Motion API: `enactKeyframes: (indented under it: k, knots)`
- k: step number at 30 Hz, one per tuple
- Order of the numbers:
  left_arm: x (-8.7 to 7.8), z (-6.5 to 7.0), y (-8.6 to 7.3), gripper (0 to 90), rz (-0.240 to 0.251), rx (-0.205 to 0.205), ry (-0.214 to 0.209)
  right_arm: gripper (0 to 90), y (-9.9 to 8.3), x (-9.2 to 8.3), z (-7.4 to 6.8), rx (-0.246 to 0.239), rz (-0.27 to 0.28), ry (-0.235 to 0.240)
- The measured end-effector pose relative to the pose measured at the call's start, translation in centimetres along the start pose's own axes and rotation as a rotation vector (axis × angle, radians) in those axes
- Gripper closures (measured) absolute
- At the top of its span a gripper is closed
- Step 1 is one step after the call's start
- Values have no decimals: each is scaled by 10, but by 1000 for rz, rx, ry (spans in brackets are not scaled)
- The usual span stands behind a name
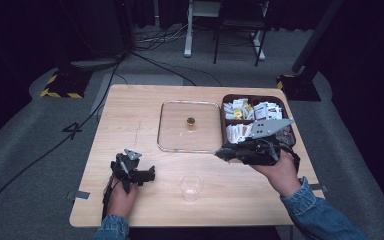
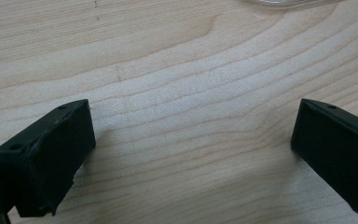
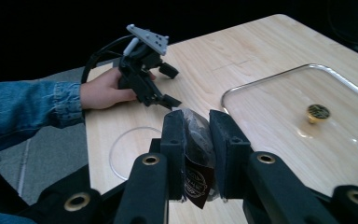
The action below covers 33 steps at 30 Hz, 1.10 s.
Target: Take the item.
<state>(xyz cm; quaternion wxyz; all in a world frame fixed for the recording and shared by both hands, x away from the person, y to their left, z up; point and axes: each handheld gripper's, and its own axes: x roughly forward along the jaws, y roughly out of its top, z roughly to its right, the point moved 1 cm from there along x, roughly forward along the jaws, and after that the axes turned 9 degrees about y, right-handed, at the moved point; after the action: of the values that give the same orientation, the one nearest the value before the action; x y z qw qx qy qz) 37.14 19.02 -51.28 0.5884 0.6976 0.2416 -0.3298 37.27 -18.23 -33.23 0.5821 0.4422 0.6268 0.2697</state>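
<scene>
1. Nearest the lens, my right gripper (image 3: pixel 196 154) has its jaws clamped on a dark sachet (image 3: pixel 196 158), a small foil packet with a printed label, pinched upright between the two black pads.
2. In the high view my right gripper (image 1: pixel 225 154) holds that sachet above the tabletop (image 1: pixel 130 115), just off the near right corner of the glass lid (image 1: pixel 189 126) and well in from the right edge.
3. The glass lid lies flat at the middle of the tabletop, its brass knob (image 1: pixel 191 121) pointing up.
4. Touching the lid's right side, at the far right corner of the tabletop, stands a brown box (image 1: pixel 279 102) full of white and yellow sachets.
5. A clear plastic cup (image 1: pixel 191 186) stands upright near the front edge, between my two hands.
6. My left gripper (image 1: pixel 150 173) rests low near the front left corner, jaws spread wide apart with bare wood between them.
</scene>
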Motion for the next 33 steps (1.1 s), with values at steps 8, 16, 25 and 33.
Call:
enactKeyframes:
  k: [8, 16, 25, 33]
  knots:
    - [1, 0, 1, 0, 0, 2, -4, 763, 0, 22, -8, -2, 1, 46]
    - [1, 0, 1, 0, 1, 3, -8, 763, -6, 42, -13, 8, -4, 84]
    - [1, 0, 1, 0, 0, 4, -8, 763, -13, 63, -17, 17, -17, 119]
    - [1, 0, 1, 0, 1, 5, -7, 764, -17, 77, -18, 28, -37, 143]
